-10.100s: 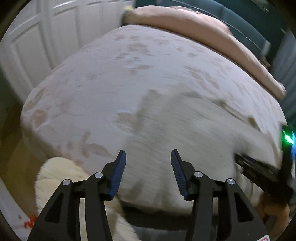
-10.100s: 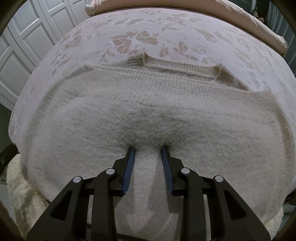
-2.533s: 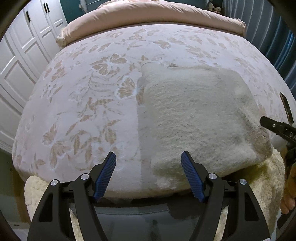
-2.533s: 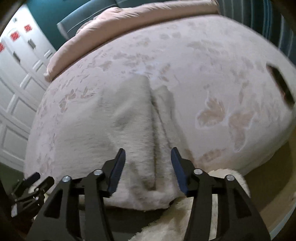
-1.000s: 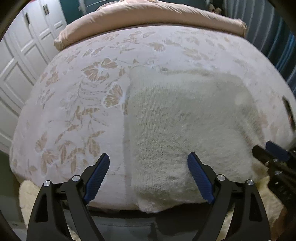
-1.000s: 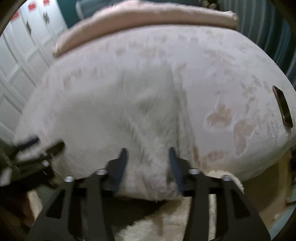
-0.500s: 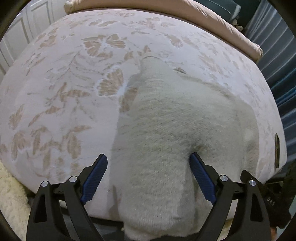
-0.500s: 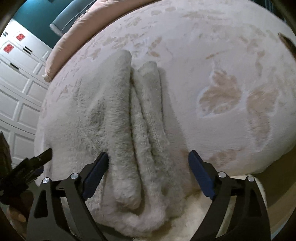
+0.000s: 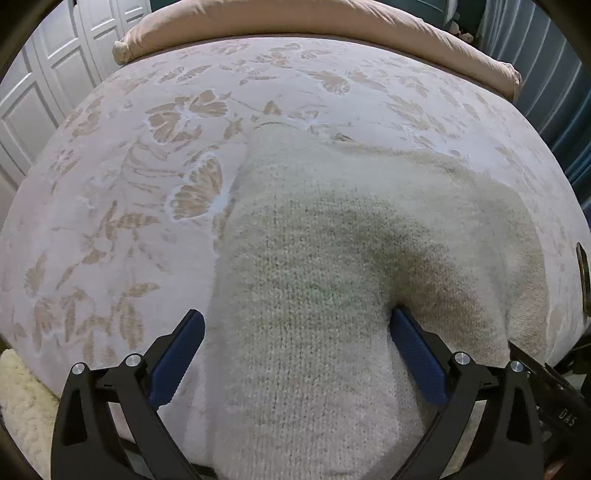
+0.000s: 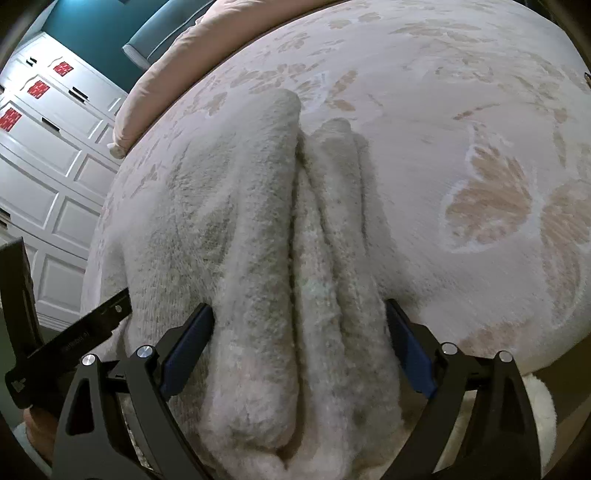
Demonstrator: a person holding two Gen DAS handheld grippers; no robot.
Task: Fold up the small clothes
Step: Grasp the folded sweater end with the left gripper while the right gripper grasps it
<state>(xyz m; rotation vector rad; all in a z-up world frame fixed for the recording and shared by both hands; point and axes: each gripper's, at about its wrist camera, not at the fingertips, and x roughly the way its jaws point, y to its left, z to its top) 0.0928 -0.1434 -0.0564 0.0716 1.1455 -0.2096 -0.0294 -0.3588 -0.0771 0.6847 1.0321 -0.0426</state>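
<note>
A cream knit sweater (image 9: 332, 266) lies folded on the floral bedspread (image 9: 110, 206), near the bed's front edge. My left gripper (image 9: 295, 354) is open wide, its blue pads straddling the sweater's left front corner, one finger pressed into the knit. In the right wrist view the same sweater (image 10: 258, 229) shows its stacked folded layers along the right side. My right gripper (image 10: 295, 347) is open wide and straddles those layers at the front right corner. Neither gripper is closed on the cloth.
A pink rolled duvet (image 9: 332, 22) lies along the bed's far end. White panelled wardrobe doors (image 10: 44, 177) stand to the left. A fluffy white rug (image 9: 18, 413) lies on the floor below the bed edge. A dark flat object (image 9: 583, 266) lies at the bed's right edge.
Both grippers have moved in lower and closer over the sweater's front corners, so the knit now fills the space between their open fingers. The sweater itself lies as before.
</note>
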